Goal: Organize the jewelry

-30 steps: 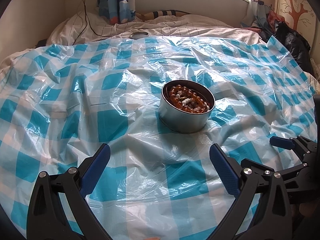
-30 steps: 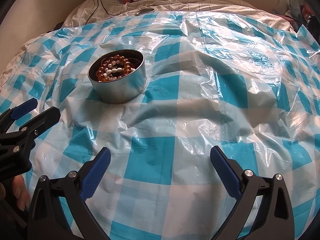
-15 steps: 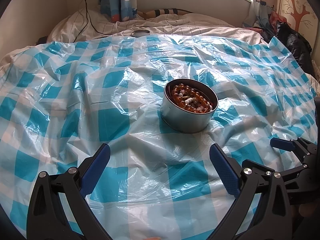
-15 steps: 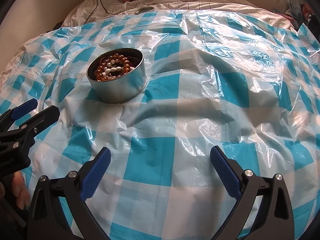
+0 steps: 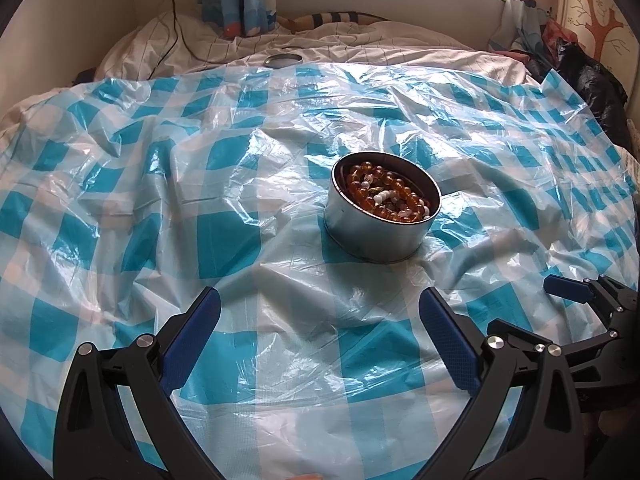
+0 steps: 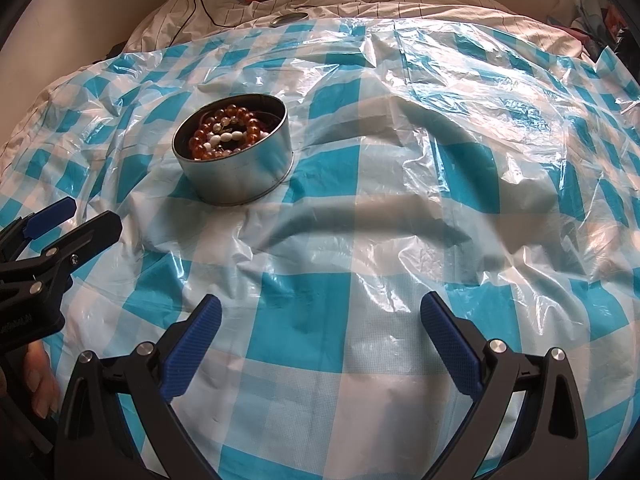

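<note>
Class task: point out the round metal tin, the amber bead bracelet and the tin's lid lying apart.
round metal tin (image 5: 370,236), left wrist view, front wall.
amber bead bracelet (image 6: 246,122), right wrist view, far beads.
lid (image 5: 283,60), left wrist view, top face.

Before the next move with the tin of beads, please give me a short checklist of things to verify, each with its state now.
1. Left gripper open and holding nothing: ok.
2. Right gripper open and holding nothing: ok.
3. Beaded jewelry lies inside the round metal tin, none on the checked plastic sheet: ok.
4. Tin stands upright on the sheet: ok, though the sheet under it is wrinkled.
5. Lid on the tin: not ok; the tin is open, and a round lid-like disc lies far back on the bedding.
6. Disc fits this tin: cannot tell.
</note>
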Demonstrator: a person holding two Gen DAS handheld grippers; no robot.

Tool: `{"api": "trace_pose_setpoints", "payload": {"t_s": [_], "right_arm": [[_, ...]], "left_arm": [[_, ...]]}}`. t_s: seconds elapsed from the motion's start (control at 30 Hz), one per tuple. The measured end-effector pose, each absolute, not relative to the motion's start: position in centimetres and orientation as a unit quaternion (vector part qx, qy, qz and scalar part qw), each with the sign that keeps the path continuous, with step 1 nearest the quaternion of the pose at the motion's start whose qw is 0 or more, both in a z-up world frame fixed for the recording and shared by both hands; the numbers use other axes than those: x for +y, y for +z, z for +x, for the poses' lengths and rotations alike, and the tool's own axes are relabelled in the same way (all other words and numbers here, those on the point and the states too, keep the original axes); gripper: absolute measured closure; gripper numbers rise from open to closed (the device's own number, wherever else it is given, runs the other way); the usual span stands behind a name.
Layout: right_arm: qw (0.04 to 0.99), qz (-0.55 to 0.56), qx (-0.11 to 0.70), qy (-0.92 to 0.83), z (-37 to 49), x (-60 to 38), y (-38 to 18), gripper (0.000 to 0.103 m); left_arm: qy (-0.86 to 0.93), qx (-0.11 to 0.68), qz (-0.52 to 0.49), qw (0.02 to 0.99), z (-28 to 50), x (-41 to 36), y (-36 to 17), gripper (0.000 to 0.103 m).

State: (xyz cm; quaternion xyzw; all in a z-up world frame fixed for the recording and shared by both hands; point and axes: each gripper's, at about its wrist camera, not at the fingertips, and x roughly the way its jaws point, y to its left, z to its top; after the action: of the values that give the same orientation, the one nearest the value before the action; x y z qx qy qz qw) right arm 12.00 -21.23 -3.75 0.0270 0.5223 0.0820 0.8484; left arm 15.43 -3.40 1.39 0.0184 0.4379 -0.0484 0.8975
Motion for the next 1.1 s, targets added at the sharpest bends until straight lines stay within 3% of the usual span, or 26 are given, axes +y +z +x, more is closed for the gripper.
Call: {"api": "trace_pose_setpoints", "payload": {"t_s": [0.13,0.4,0.63,1.1], "right_arm": [[0.848,0.028,0.523,0.082,11.9,-21.2,-3.9,0.007],[0.849,0.029,0.521,0.082,12.0,-21.5,-3.8,0.008],[0.854,0.031,0.514,0.073,12.2,-22.5,-3.0,0.008],[0.854,0.028,0.516,0.066,12.6,-23.1,-3.1,0.008]], "left_arm": [[-0.028,0.468,0.020,0.883,16.0,-3.1,0.6,0.008],[-0.051,0.440,0.007,0.897,15.4,-2.4,1.2,0.009],[-0.047,0.485,-0.010,0.873,16.5,-1.7,0.0,0.008],[-0.034,0.472,0.023,0.881,16.2,-2.1,0.4,0.008]]}}
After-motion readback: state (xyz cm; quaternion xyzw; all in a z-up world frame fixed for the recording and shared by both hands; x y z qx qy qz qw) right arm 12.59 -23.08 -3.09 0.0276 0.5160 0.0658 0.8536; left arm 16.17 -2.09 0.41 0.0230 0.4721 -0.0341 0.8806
